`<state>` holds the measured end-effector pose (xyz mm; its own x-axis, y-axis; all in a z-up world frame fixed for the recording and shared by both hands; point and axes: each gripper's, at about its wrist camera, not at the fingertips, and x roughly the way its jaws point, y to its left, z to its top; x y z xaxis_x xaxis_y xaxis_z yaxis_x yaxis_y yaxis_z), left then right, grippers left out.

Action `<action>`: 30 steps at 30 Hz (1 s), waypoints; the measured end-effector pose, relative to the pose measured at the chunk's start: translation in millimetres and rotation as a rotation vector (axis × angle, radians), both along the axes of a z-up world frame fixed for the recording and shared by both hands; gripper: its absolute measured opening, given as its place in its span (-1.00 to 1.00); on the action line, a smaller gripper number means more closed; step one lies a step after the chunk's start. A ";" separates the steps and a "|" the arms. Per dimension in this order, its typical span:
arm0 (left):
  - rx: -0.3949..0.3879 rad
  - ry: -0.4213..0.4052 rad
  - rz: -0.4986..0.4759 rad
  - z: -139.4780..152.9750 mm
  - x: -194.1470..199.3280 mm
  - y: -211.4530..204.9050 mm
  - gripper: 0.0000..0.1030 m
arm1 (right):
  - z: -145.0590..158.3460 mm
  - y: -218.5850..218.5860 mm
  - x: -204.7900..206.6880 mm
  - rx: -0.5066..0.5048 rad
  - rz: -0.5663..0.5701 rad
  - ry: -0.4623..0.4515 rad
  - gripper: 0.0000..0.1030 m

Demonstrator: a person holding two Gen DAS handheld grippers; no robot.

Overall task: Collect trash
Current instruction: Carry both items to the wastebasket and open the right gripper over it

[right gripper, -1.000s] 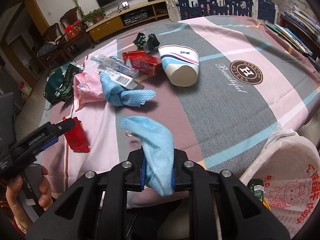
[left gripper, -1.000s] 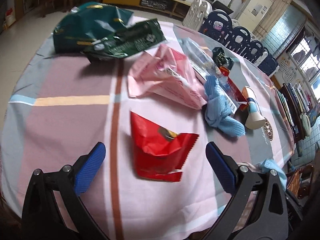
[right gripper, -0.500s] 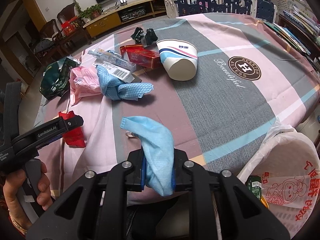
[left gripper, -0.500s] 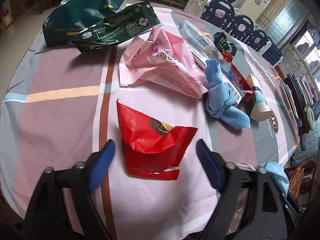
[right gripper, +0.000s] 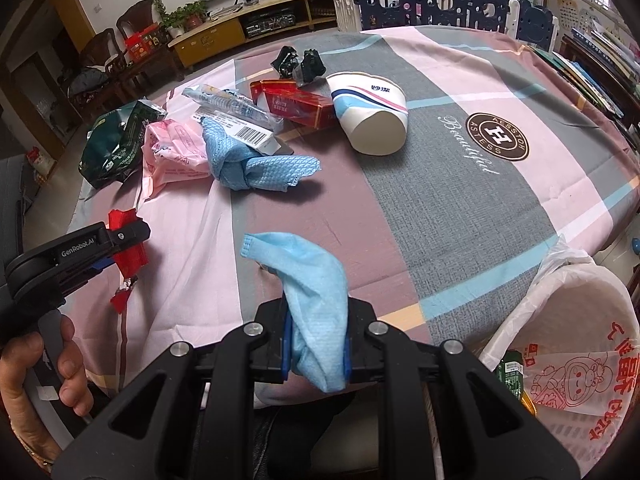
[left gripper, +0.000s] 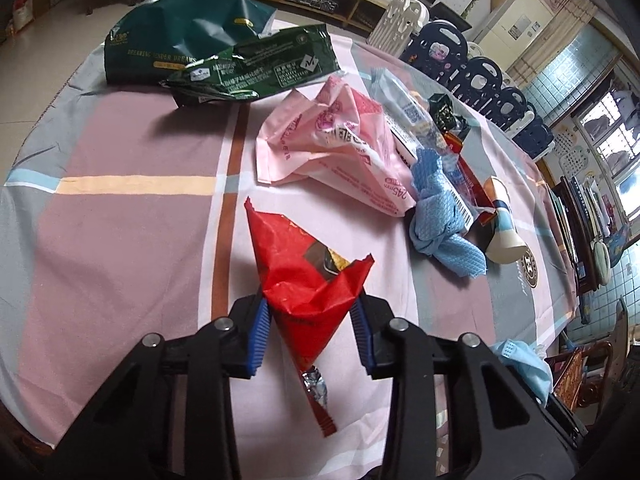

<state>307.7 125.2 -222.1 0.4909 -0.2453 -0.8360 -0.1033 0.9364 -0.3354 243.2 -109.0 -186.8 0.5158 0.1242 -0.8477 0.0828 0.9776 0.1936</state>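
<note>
A crumpled red snack wrapper lies on the checked tablecloth near its front edge. My left gripper has it between the blue pads, and the jaws are closing, squeezing it into a cone. In the right wrist view the left gripper sits at the left with the red wrapper in it and a hand on its handle. My right gripper is shut on a light blue face mask held above the table's near edge.
A bin lined with a white bag stands below the table edge at the right. Further back lie a pink bag, green bags, a knotted blue cloth, a red box and a tipped paper cup.
The left jaws have come together from wide apart onto the red wrapper, which has bunched up between them. The right gripper still holds the mask in the same place.
</note>
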 end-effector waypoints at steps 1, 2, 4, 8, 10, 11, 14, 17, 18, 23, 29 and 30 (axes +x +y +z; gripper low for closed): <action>0.002 -0.006 0.003 0.5 0.4 -1.2 -0.29 | -0.1 0.1 0.0 0.000 0.000 0.000 -0.64; 0.005 -0.013 0.006 2.0 0.0 -0.7 -0.29 | -0.2 0.1 0.0 0.000 0.000 0.000 -0.64; 0.015 -0.030 0.010 5.6 -1.8 0.7 -0.29 | -0.8 0.7 0.3 0.000 0.000 0.002 -0.64; 0.039 -0.067 0.018 13.3 -5.0 1.6 -0.29 | -1.3 0.9 0.3 0.001 0.000 0.002 -0.64; 0.050 -0.079 0.029 15.5 -5.9 2.0 -0.29 | -1.4 1.0 0.3 0.001 0.001 0.001 -0.64; 0.056 -0.083 0.033 16.2 -5.8 2.5 -0.29 | -2.0 1.6 0.4 0.001 0.003 0.001 -0.64; 0.073 -0.097 0.048 18.7 -6.9 5.0 -0.29 | -4.0 4.3 0.5 -0.003 0.011 0.000 -0.64; 0.083 -0.113 0.067 21.4 -8.6 8.1 -0.29 | -4.3 7.7 0.7 0.000 0.024 -0.003 -0.64; 0.087 -0.118 0.071 22.3 -9.3 8.9 -0.29 | -3.8 8.6 1.0 -0.001 0.026 -0.005 -0.64; 0.115 -0.145 0.087 26.8 -12.9 9.9 -0.29 | -1.8 11.1 1.8 -0.001 0.034 -0.009 -0.64; 0.118 -0.209 0.128 36.6 -23.9 17.6 -0.29 | 14.7 8.5 0.6 0.015 0.028 -0.037 -0.64; 0.109 -0.224 0.147 38.7 -27.8 21.6 -0.29 | 23.5 6.9 -0.6 0.018 0.027 -0.058 -0.64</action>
<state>279.9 146.8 -183.4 0.6900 -0.0730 -0.7201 -0.1748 0.9486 -0.2637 242.7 -102.1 -163.3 0.5605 0.1537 -0.8137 0.0449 0.9755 0.2152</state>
